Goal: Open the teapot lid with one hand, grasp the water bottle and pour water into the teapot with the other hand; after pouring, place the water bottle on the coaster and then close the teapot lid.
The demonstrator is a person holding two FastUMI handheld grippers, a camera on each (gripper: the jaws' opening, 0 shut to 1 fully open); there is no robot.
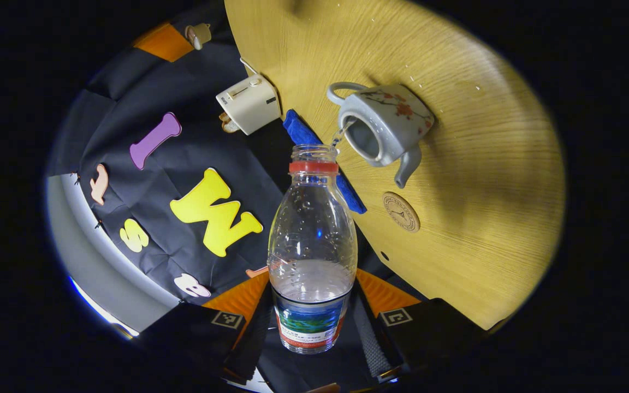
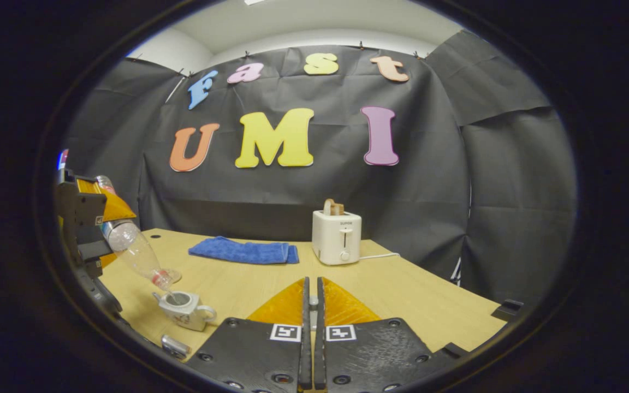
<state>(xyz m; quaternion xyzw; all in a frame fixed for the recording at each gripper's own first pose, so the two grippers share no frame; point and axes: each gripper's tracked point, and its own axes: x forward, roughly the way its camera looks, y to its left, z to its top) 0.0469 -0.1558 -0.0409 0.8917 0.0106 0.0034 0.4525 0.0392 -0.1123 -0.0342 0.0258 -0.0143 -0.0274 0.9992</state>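
The left gripper is clamping the water bottle by its labelled lower part, one finger on each side, and is tipping it so that the mouth is hanging just above the open teapot. A thin stream is running from the mouth into the pot's opening. The teapot is standing on the wooden table, lid off, with the round coaster just beside its spout.

The right gripper is holding its fingers together, all but touching. A small pale piece is sitting in the slit between them; it is probably the lid's knob, but I cannot tell.

Risks, as judgement:
- The stream is thin and is landing close to the opening's rim. A small wobble of the bottle would be sending water onto the table; a few droplets are already lying beyond the pot.
- The pot's fill level is not showing, so overfilling is possible.
- The bottle's mouth is close to the rim and could knock the pot.

The left gripper view is giving the stream, the opening and the coaster. The right gripper view is giving the side angle of the tilted bottle over the teapot, at the near left of the table, plus the blue towel and the toaster at the far edge.
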